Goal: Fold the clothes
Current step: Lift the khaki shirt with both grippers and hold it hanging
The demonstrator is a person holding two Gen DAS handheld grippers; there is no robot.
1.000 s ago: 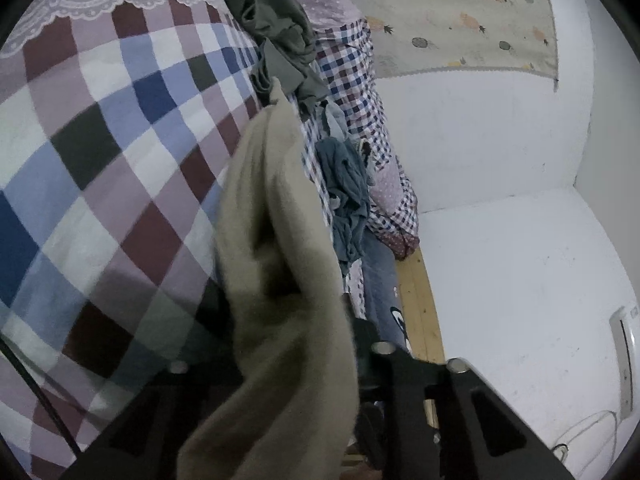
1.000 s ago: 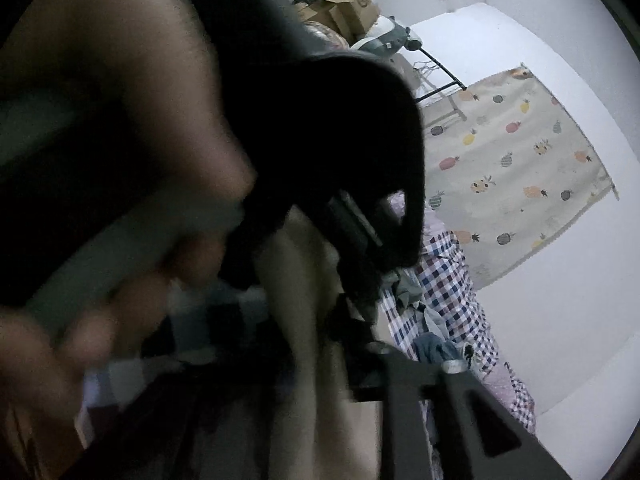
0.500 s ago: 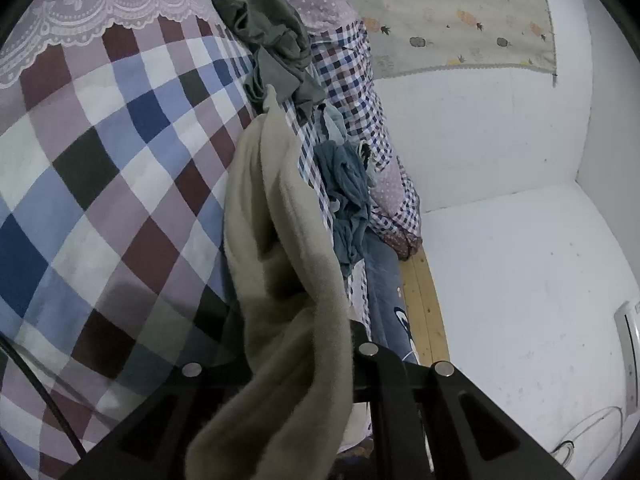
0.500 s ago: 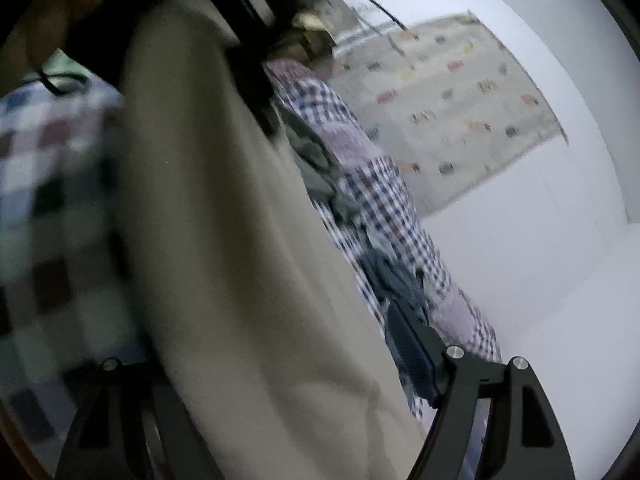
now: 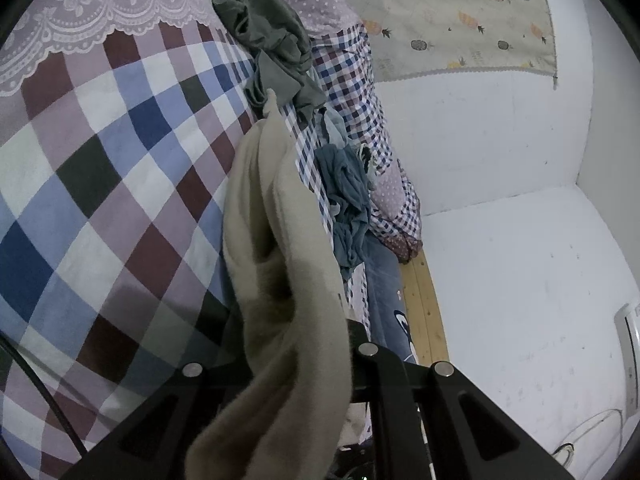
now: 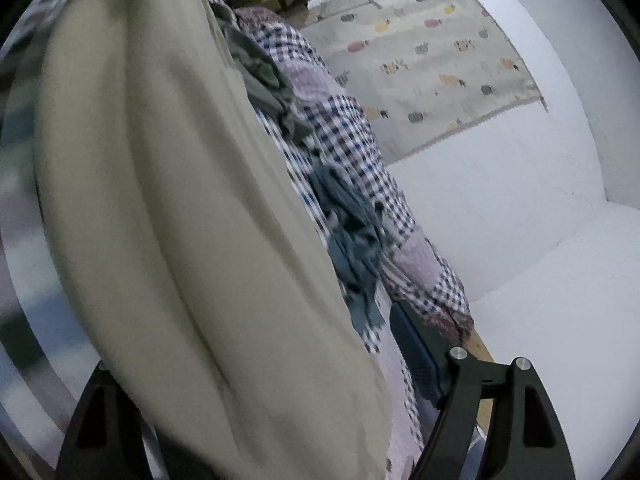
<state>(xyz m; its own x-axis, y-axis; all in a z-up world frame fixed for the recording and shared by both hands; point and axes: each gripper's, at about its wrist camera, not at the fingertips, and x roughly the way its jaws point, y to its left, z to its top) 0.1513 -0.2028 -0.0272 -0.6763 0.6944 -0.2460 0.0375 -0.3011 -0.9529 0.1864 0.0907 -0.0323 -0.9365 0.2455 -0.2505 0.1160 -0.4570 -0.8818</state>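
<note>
A beige garment (image 5: 280, 240) hangs in a long bunched strip over the checked bed. Its lower end runs between the fingers of my left gripper (image 5: 292, 344), which is shut on it; the cloth hides the fingertips. In the right wrist view the same beige garment (image 6: 180, 200) fills the left half as a broad sheet. My right gripper (image 6: 248, 340) is open, its fingers wide apart, and the cloth drapes across the gap. Its blue-padded right finger (image 6: 416, 352) stands apart from the fabric. A black clamp holds the garment's top edge in that view.
The bed has a large-check bedspread (image 5: 100, 200) with a lace-edged pillow at its head. Along its far side lie a grey-green garment (image 5: 276, 40), a blue-grey garment (image 5: 348, 200) and a small-check quilt (image 5: 352, 80). Beyond are the wooden bed edge (image 5: 424, 304) and white wall.
A person's arm and dark sleeve no longer block the right wrist view; the beige garment now spreads across it. The left gripper keeps its hold, and its view has shifted slightly.
</note>
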